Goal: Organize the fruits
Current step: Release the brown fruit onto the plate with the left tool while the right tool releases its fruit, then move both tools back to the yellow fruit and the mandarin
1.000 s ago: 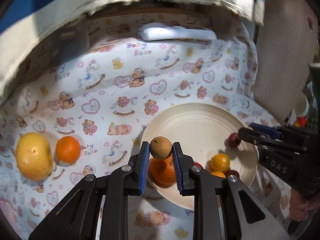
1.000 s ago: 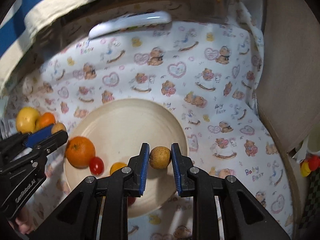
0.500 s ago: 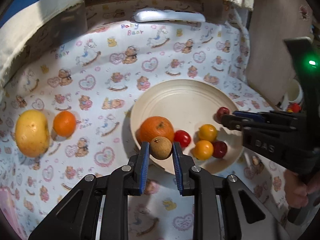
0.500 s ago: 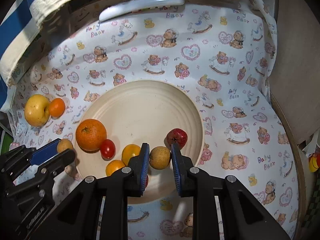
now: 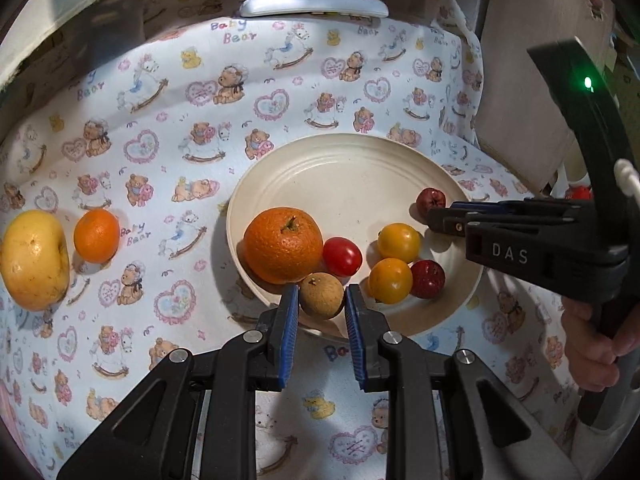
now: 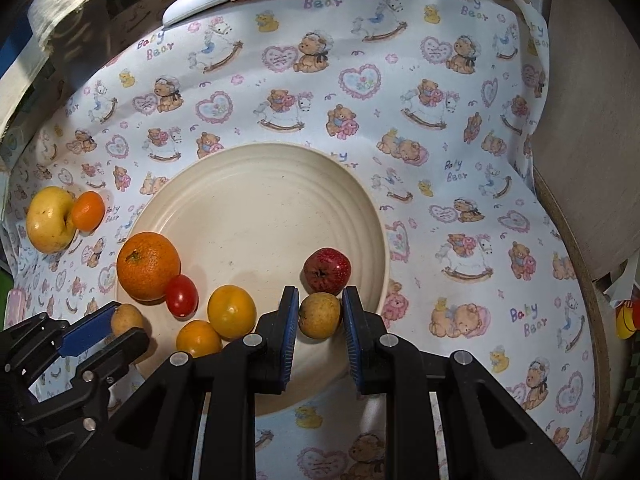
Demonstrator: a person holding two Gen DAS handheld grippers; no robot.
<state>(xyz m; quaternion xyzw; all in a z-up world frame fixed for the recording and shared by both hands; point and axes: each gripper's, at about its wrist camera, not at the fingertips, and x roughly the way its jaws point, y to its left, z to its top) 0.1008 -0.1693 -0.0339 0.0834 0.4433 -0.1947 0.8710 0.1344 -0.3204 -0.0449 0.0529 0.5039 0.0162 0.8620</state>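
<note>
My left gripper [image 5: 322,300] is shut on a small brown round fruit [image 5: 322,295], held over the near rim of the cream plate [image 5: 344,176]. My right gripper [image 6: 320,312] is shut on a small yellow-brown fruit [image 6: 319,315], over the plate's [image 6: 256,184] near right part beside a red fruit [image 6: 326,271]. In the plate lie a large orange [image 5: 283,239], a red tomato [image 5: 342,256], two yellow tomatoes [image 5: 398,242] and two dark red fruits [image 5: 428,279]. A yellow apple [image 5: 34,259] and a small orange [image 5: 96,235] lie on the cloth at left.
A bear-print cloth [image 5: 168,128] covers the table. A white remote [image 5: 314,4] lies at the far edge. A beige chair back [image 6: 592,120] stands at right. The right gripper's body [image 5: 552,248] reaches in over the plate's right side in the left wrist view.
Both grippers have pulled back and lowered toward the plate's near side, each still holding its fruit. More of the fruits in the plate have come into view.
</note>
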